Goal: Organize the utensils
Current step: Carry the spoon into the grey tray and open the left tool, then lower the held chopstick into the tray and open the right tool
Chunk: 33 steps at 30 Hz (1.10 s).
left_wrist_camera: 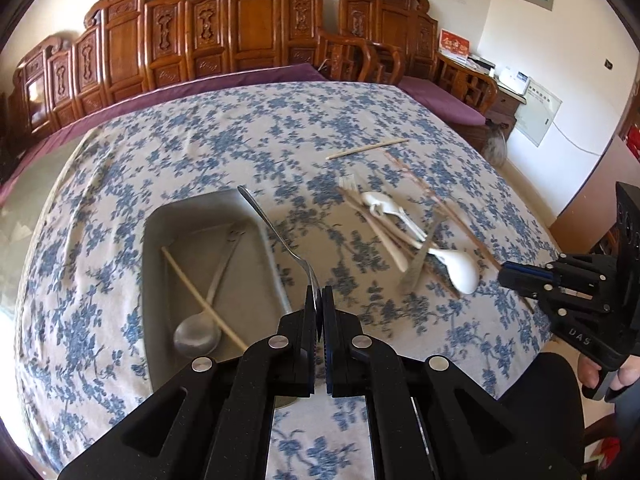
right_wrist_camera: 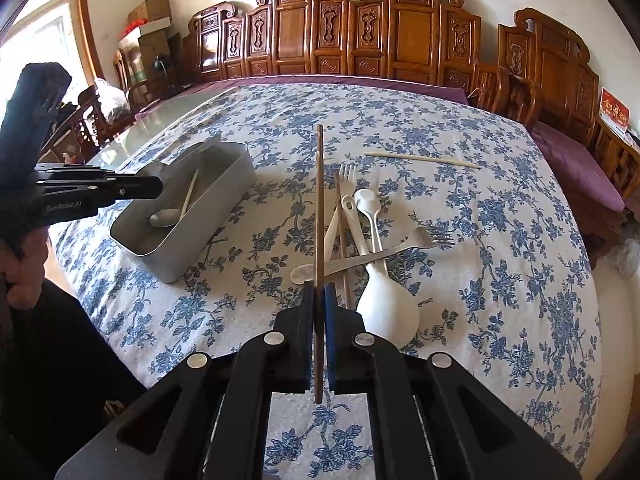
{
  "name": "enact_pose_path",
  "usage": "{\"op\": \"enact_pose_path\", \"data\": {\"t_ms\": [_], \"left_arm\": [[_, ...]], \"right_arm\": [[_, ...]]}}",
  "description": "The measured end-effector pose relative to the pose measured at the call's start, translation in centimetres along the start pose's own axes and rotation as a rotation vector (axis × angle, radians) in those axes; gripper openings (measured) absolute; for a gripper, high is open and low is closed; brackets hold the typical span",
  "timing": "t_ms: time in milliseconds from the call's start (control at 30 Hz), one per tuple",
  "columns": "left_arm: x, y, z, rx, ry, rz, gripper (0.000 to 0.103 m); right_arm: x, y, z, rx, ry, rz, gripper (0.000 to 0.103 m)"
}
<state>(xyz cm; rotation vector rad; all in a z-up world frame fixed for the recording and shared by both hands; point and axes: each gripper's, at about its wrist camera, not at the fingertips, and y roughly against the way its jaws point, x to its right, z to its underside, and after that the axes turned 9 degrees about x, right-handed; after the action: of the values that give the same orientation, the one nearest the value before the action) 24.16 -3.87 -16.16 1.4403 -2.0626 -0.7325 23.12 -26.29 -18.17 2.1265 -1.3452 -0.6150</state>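
My left gripper is shut on a metal utensil, its handle pointing up over the grey metal tray; it also shows in the right wrist view. The tray holds a metal spoon and a pale chopstick. My right gripper is shut on a brown chopstick, held above the cloth; it shows at the right of the left wrist view. A pile of white spoons, a metal fork and chopsticks lies right of the tray.
A lone pale chopstick lies farther back on the blue floral tablecloth. Carved wooden chairs line the far edge. The person's hands and dark clothing are at the near edge.
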Motion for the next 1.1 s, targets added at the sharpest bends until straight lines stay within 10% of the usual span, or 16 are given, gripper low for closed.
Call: {"op": "enact_pose_path", "data": {"t_ms": [1100], "left_arm": [[-8.5,-3.9,4.0,-0.095,0.179,-0.014,0.002]], "right_arm": [[-8.7,-3.4,-3.1,-0.013,0.018,-0.087,0.006]]}}
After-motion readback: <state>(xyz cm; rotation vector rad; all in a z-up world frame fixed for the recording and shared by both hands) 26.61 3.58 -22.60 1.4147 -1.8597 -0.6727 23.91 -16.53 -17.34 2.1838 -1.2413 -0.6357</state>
